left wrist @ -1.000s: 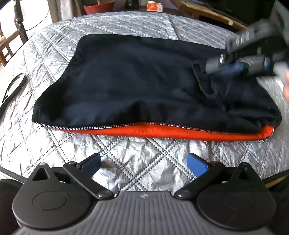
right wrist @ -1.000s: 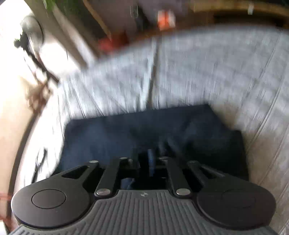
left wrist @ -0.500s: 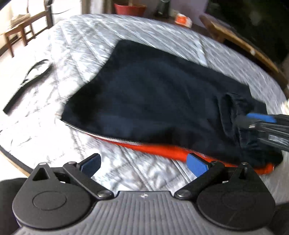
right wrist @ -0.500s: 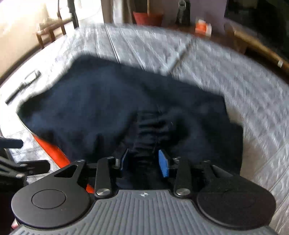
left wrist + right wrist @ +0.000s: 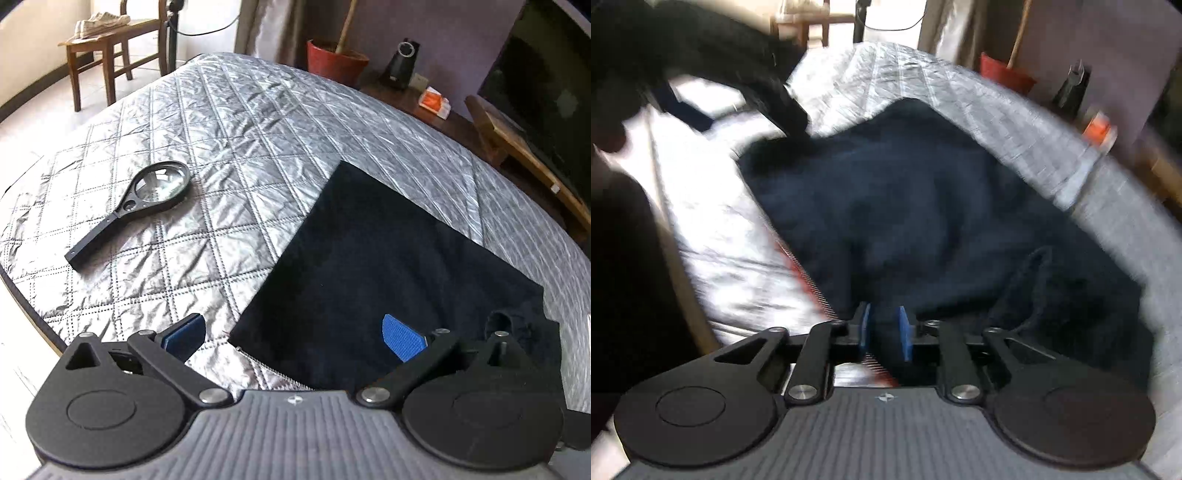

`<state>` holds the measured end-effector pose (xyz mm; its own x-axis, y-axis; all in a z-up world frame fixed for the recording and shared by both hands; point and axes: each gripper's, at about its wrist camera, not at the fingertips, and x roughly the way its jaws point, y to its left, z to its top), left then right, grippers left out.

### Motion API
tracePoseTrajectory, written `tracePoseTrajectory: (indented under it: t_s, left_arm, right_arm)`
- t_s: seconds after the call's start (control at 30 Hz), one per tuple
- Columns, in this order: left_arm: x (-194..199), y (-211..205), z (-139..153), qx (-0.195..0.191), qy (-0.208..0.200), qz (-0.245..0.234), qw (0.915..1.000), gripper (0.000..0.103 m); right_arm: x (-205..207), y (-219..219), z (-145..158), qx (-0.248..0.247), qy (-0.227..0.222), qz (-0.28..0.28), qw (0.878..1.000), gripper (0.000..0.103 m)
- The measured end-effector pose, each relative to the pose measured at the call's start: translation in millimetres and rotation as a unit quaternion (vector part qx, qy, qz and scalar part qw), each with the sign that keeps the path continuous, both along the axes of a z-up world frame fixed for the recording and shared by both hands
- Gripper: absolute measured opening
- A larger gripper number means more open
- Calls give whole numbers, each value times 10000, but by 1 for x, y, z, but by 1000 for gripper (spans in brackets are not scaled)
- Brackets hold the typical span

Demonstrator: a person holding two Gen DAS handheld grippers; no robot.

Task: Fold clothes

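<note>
A dark navy jacket (image 5: 369, 258) with a metal zipper and orange lining lies flat on the silver quilted cover (image 5: 229, 140). My left gripper (image 5: 293, 336) is open just above the jacket's near left corner, which sits between its blue pads with nothing pinched. In the right wrist view the jacket (image 5: 905, 192) fills the middle. My right gripper (image 5: 884, 326) is shut on a fold of the navy fabric beside the zipper edge. A ribbed cuff (image 5: 1030, 280) lies just to its right. One blurred black finger (image 5: 775, 99) of the left gripper shows at the upper left.
A black magnifying glass (image 5: 147, 199) lies on the cover left of the jacket. Beyond the far edge stand a wooden chair (image 5: 107, 48), a red pot (image 5: 334, 61), a dark screen (image 5: 546, 92) and a wooden bench (image 5: 517, 147).
My left gripper has swung left and come down over the jacket's left corner, still open. My right gripper has moved from the cuff to the zipper edge and closed on fabric there.
</note>
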<state>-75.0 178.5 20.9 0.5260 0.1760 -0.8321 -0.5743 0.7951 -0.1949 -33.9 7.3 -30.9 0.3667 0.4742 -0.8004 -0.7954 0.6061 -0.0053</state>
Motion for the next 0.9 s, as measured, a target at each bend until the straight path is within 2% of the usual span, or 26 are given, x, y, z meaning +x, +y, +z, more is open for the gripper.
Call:
tracePoseTrajectory:
  t_s: [0.03,0.17,0.23,0.3,0.37,0.47,0.5,0.53,0.6,0.67,0.7,0.8,0.87,0.9]
  left_arm:
    - [1,1,-1,-12,-5,30,10000,102]
    - [-3,-4,1,-9,-37,48,10000,102]
    - [-6,-4,1,-13,-38,69,10000,102]
    - [-9,-2,2,-40,-41,125,9999,102]
    - [-12,2,1,-76,-57,198,9998,102]
    - [-15,9,2,-164,-88,340,9992,102]
    - [-16,13,3,-172,-101,403,9990,102]
    - [-17,17,4,-180,-113,466,9987,102]
    - [-19,25,6,-196,-139,591,9980,102]
    - [-21,33,9,-211,-164,717,9971,102]
    - [-22,37,10,-219,-177,779,9966,102]
    - [-25,50,13,-242,-214,967,9948,102]
    - [-27,58,16,-258,-240,1092,9934,102]
    - [-27,61,14,-325,-214,1145,9927,102]
  right_arm:
    - [0,-4,5,86,-130,-149,9998,39]
    - [16,1,5,208,-369,-534,9977,39]
    - [16,15,-6,15,-317,-304,9990,39]
    - [3,30,-14,-162,-276,207,9993,33]
    - [-5,31,-6,2,-260,396,9989,33]
    - [-7,27,6,391,-407,283,9980,38]
    - [-7,30,9,394,-547,285,9973,45]
    - [-9,35,12,375,-651,355,9965,58]
    - [-14,53,12,216,-800,759,9937,75]
    - [-25,68,9,117,-971,1199,9880,75]
    - [-25,75,5,66,-937,1304,9870,72]
    - [-20,97,-18,-199,-655,1325,9888,66]
    - [-18,103,-23,-115,-691,1269,9894,66]
    - [-17,105,-24,-69,-722,1217,9899,63]
